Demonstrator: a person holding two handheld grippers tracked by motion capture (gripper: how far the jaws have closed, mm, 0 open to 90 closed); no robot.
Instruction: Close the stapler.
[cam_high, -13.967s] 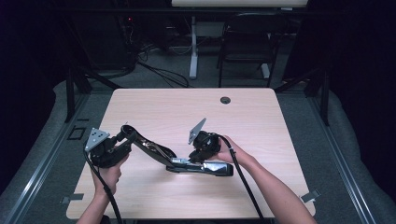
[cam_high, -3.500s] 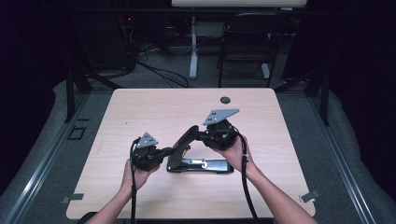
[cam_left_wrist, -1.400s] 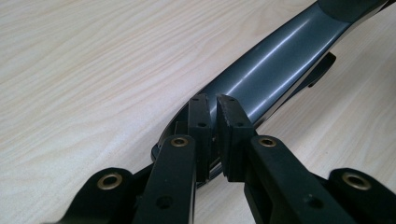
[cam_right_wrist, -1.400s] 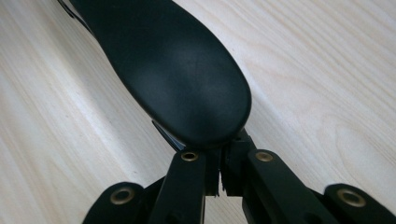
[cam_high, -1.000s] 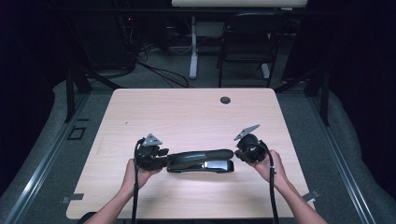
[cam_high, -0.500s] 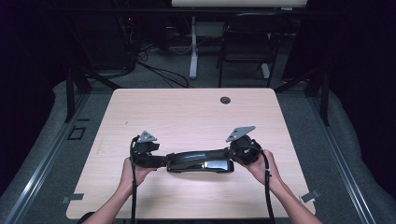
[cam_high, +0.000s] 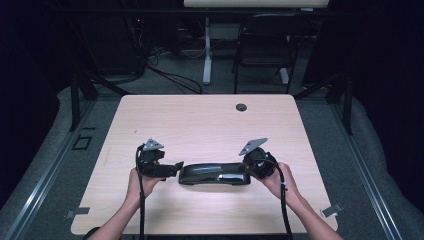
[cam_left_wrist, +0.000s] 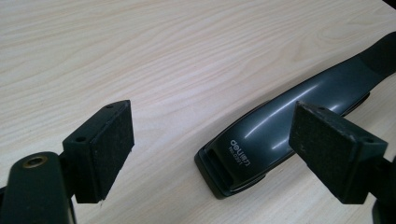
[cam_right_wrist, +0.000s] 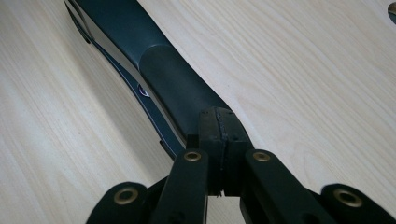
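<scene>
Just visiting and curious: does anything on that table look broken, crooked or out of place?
Nothing stands out. The black stapler lies flat on the wooden table, whole and unmarked. The left gripper sits at its front end with jaws apart; the right gripper has its jaws together on the handle's rear end.

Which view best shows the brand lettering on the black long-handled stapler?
The left gripper view: the black long-handled stapler shows its white lettering near the head. The high view shows its whole length, lettering too small; the right gripper view shows its handle end.
</scene>
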